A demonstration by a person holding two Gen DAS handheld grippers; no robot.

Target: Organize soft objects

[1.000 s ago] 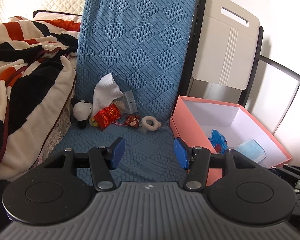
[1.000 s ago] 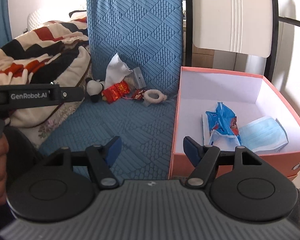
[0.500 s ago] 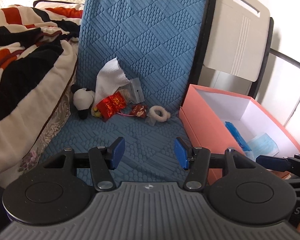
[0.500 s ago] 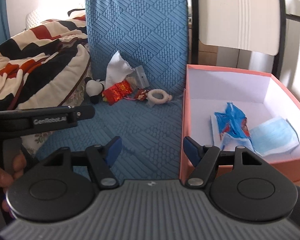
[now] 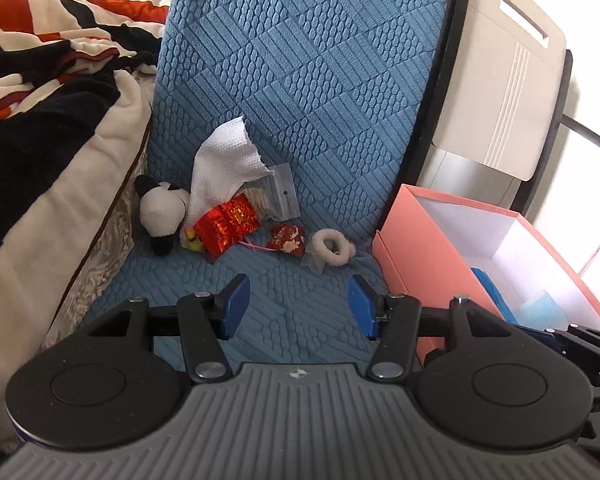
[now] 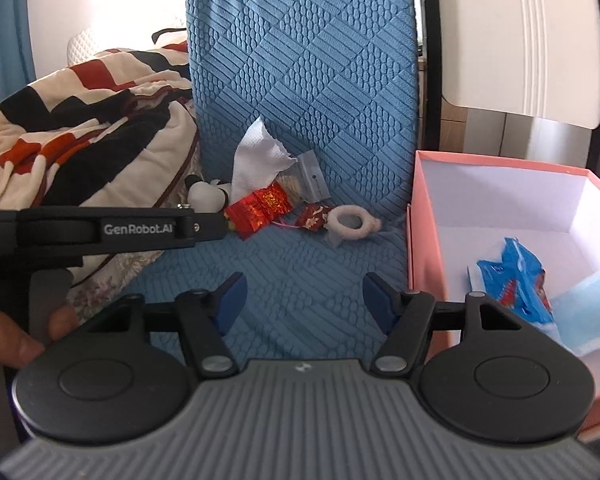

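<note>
A small heap lies at the back of the blue quilted seat [image 5: 300, 292]: a panda plush [image 5: 160, 210], white tissue [image 5: 224, 164], a clear zip bag [image 5: 280, 192], a red foil packet [image 5: 228, 226], a small red pouch [image 5: 287, 238] and a white fluffy ring [image 5: 332, 246]. My left gripper [image 5: 298, 304] hovers open in front of the heap, nothing between its fingers. My right gripper [image 6: 304, 300] is beside it over the seat, its jaws closing on nothing. The pink box [image 6: 500, 196] on the right holds a blue packet [image 6: 512, 276] and a face mask [image 6: 592, 304].
A striped red, black and cream blanket [image 5: 40, 112] is piled on the left. The upright blue seat back [image 5: 300, 80] rises behind the heap. A white folding chair [image 5: 512, 92] leans behind the box. A person's hand [image 6: 8, 336] holds the left gripper's handle.
Both grippers have moved forward and down toward the heap, which now looks larger. The right gripper's jaws have narrowed slightly. The left gripper's jaws keep the same gap.
</note>
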